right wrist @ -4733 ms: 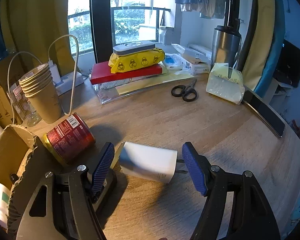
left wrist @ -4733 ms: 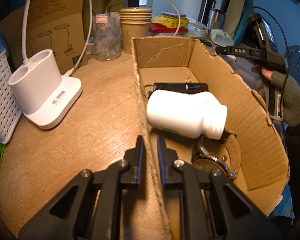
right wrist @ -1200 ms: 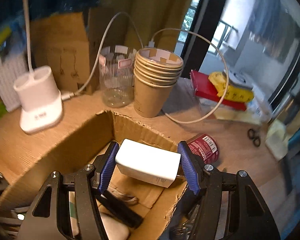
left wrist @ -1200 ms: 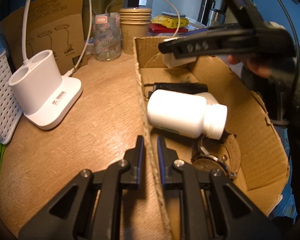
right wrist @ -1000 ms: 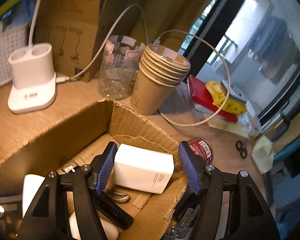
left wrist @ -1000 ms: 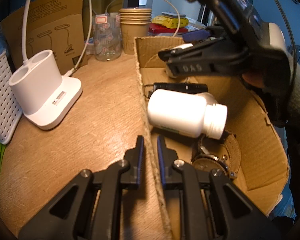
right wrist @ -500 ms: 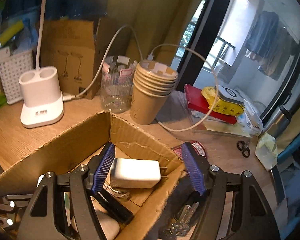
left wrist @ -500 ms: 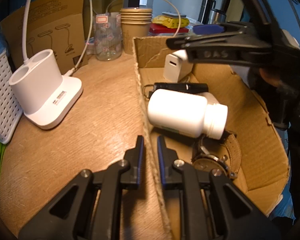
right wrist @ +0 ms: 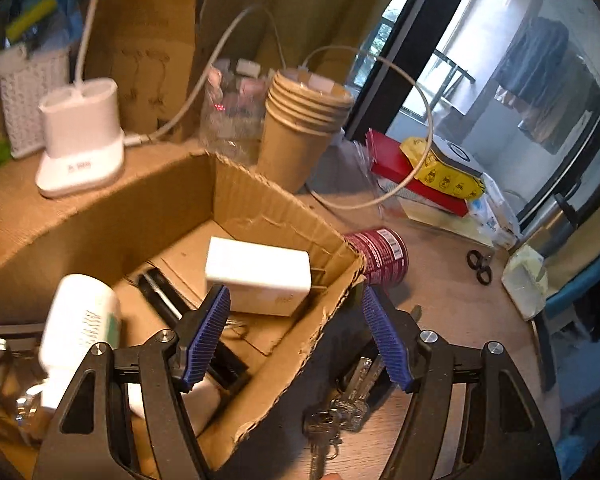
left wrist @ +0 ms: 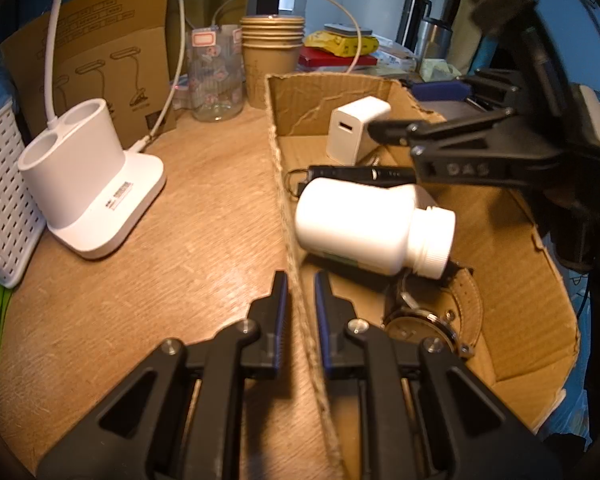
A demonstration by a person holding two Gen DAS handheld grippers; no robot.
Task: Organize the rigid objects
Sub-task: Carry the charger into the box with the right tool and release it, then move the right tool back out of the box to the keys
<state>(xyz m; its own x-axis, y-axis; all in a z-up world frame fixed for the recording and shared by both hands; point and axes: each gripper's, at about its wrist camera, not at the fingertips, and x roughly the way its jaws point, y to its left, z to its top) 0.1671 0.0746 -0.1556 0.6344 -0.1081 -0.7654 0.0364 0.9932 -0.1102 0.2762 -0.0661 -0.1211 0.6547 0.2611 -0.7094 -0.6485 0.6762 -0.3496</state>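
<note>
Right gripper [right wrist: 296,334] jaws now apart and empty, having just released the white rectangular plug charger [right wrist: 260,282] into the torn cardboard box [right wrist: 284,208]; left gripper [left wrist: 300,304] stays clamped on the box wall. Red can [right wrist: 378,256] likely next.

— Any lettering you can read?
— "DAS", raised on the black arm of the right gripper [left wrist: 448,168], beyond the left gripper's fingers [left wrist: 278,312] and to their right.
— The white bottle [right wrist: 82,328]?
— Green print beside the left-hand finger, too blurred; the red can [right wrist: 380,254] past the fingers perhaps carries a barcode.
</note>
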